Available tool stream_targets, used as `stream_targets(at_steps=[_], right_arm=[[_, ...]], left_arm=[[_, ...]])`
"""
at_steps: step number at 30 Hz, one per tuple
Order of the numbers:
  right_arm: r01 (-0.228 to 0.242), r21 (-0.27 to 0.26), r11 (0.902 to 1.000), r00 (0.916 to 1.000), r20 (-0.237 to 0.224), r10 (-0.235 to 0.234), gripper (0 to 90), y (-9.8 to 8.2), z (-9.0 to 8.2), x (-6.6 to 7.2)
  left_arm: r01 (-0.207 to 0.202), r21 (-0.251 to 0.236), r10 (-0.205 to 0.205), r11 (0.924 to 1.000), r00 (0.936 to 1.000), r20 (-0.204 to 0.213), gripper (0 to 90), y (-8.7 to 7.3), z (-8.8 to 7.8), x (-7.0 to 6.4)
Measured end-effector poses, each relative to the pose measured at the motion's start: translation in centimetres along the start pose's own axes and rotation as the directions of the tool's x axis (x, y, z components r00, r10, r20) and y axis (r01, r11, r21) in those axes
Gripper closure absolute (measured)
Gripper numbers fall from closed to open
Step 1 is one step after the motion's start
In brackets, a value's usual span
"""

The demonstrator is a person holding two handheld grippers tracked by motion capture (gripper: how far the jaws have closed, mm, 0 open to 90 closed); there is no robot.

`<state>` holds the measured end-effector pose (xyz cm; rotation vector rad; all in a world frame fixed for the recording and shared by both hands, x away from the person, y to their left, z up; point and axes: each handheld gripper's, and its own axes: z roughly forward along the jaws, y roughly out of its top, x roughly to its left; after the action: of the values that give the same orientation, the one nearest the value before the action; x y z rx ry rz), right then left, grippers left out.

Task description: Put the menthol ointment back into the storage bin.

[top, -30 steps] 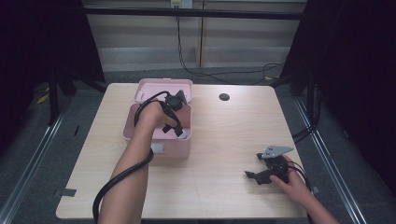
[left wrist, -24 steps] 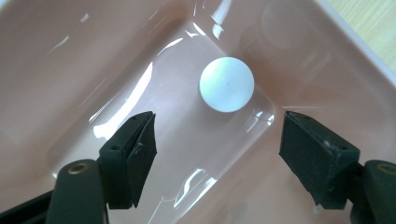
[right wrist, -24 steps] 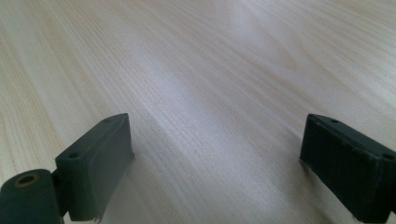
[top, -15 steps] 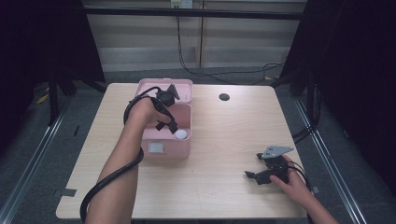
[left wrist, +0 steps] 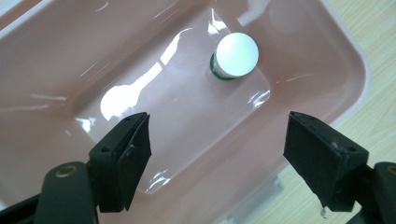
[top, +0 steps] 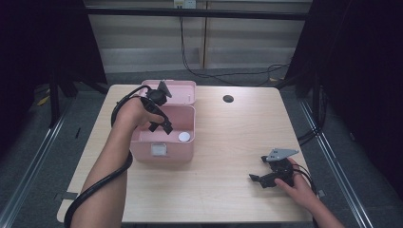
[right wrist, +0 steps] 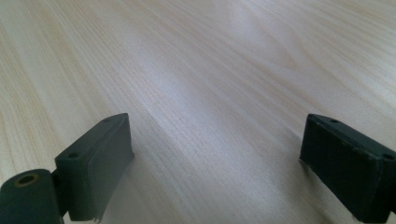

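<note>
A pink box stands open on the wooden table, its lid tipped back. Inside it stands a small bottle with a white cap, upright at the right end of the box floor. In the left gripper view the same bottle has a green band under the cap. My left gripper hangs open above the box's left half, apart from the bottle; its jaws hold nothing. My right gripper rests low on the table at the front right, open and holding nothing.
A small dark round hole marks the table near its far edge. Black cables run along the floor behind the table. A metal rail borders the right side. Bare wood lies between the box and the right gripper.
My left gripper has risen out of the box and drawn back to the left, leaving the white-capped bottle standing inside. The right gripper has stayed put.
</note>
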<state>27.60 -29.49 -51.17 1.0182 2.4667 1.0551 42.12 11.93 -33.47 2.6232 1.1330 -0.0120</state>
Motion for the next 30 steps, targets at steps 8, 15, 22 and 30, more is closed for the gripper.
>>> stream_targets(at_steps=[8,15,22,30], right_arm=[[0.000,0.000,1.0000,1.0000,0.000,0.000,8.5,0.0,0.0,0.0],[0.000,0.000,1.0000,1.0000,0.000,0.000,8.5,0.0,0.0,0.0],[0.000,-0.002,1.0000,1.0000,0.001,0.000,8.5,0.0,0.0,0.0],[0.000,-0.002,1.0000,1.0000,0.001,0.000,8.5,0.0,0.0,0.0]], left_arm=[[0.038,-0.017,-0.038,0.9991,0.9993,0.000,22.7,-1.7,-1.3,0.7],[0.078,-0.026,-0.078,0.9966,0.9969,0.003,22.7,-3.2,-2.0,1.4],[0.102,-0.028,-0.102,0.9943,0.9947,0.006,22.7,-4.8,-2.6,2.1],[0.118,-0.029,-0.118,0.9925,0.9930,0.000,22.7,-6.3,-3.6,2.6]])
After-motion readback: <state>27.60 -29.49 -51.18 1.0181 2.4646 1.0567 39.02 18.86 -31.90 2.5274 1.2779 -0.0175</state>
